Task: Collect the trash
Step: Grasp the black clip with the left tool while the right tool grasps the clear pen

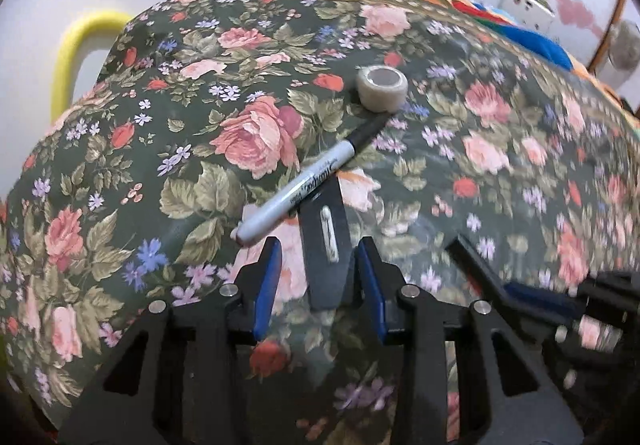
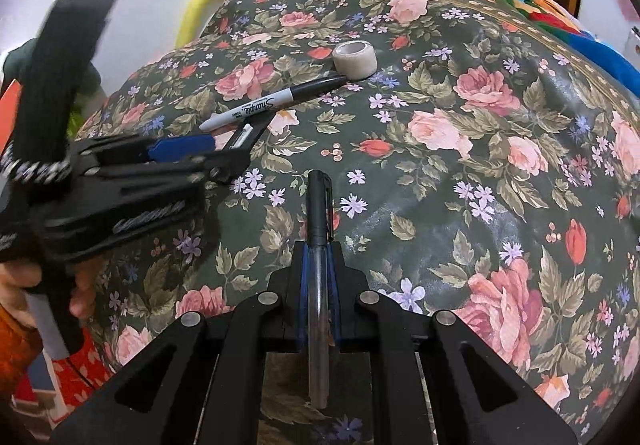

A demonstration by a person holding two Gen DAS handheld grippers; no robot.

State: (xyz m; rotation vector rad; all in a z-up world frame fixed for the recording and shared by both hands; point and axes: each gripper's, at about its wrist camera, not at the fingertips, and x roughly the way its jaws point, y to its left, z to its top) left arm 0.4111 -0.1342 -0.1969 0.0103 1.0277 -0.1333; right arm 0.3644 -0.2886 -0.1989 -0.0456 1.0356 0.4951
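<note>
Two hand-held grippers: both over a floral cloth [image 2: 460,173] covering the surface.
Right hand-held gripper [image 2: 319,277]: blue pads clamped together on a pen [image 2: 319,245], capped end pointing to 12 o'clock, barrel running back between the fingers.
Left hand-held gripper [image 1: 318,245]: fingers apart, a flat black piece [image 1: 326,241] with a white slot between them; contact cannot be told. Seen at 9 o'clock in the right wrist view.
Marker [image 1: 308,181]: lying on the cloth, slanting from 7 to 1 o'clock, grey end just beside the left finger tip.
Tape roll [image 1: 382,88]: beige, at the marker's black cap end, touching or nearly.
Hand [image 2: 24,297]: grips the left handle, orange sleeve.
</note>
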